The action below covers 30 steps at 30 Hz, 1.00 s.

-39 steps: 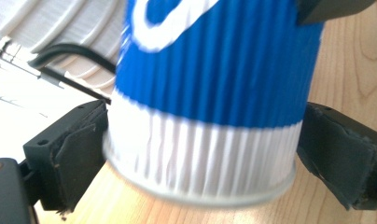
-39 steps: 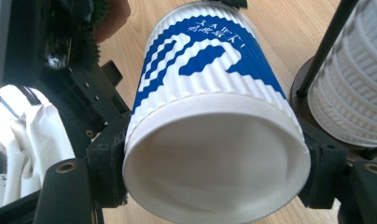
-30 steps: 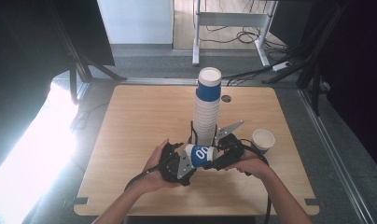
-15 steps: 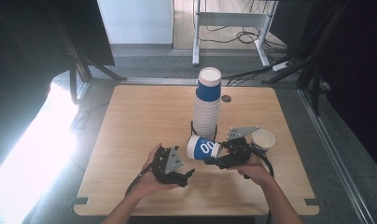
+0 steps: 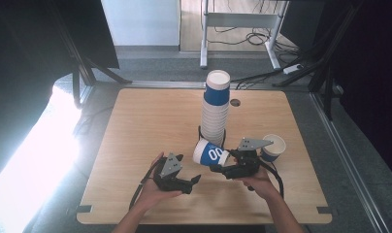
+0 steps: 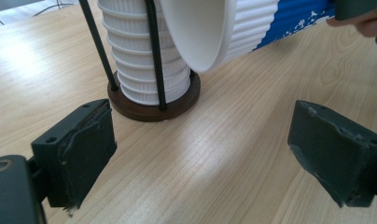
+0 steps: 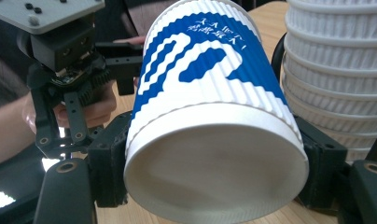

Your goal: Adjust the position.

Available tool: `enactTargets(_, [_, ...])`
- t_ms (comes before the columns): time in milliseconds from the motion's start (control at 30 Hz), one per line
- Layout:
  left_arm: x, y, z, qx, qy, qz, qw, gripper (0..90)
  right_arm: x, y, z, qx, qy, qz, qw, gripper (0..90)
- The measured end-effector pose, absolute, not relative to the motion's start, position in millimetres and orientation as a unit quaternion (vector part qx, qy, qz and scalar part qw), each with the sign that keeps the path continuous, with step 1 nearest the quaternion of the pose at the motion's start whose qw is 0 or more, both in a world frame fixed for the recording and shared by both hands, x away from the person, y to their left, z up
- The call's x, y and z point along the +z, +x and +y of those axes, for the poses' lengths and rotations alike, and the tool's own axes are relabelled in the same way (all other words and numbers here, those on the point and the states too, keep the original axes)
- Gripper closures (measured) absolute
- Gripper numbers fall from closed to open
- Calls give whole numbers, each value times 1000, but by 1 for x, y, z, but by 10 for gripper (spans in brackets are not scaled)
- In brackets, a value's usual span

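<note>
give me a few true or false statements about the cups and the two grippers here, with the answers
1. The right gripper holds a blue and white cup on its side. True.
2. The left gripper is clamped on a cup. False: its fingers stand apart over bare table, nothing between them.
3. The tall cup stack sits in a holder with black rods on a dark round base. True.
4. The stack lies tipped over on the table. False: it stands upright.
5. A single cup stands upright near the right hand. True.
</note>
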State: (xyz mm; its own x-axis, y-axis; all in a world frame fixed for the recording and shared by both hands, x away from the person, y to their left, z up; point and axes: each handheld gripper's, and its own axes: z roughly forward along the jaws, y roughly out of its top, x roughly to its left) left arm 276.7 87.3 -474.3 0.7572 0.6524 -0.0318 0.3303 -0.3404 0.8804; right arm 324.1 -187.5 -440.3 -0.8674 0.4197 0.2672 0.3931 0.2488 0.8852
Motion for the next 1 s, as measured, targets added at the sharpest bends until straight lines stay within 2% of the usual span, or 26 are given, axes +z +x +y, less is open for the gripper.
enactTargets(500, [-474,276,92,120,784,328,513,87,-452,309,-185,594,262,759,45,273])
enactTargets(1000, [-476,279,97,-12,723,371,583,86,-464,300,-186,622,273,731,64,273])
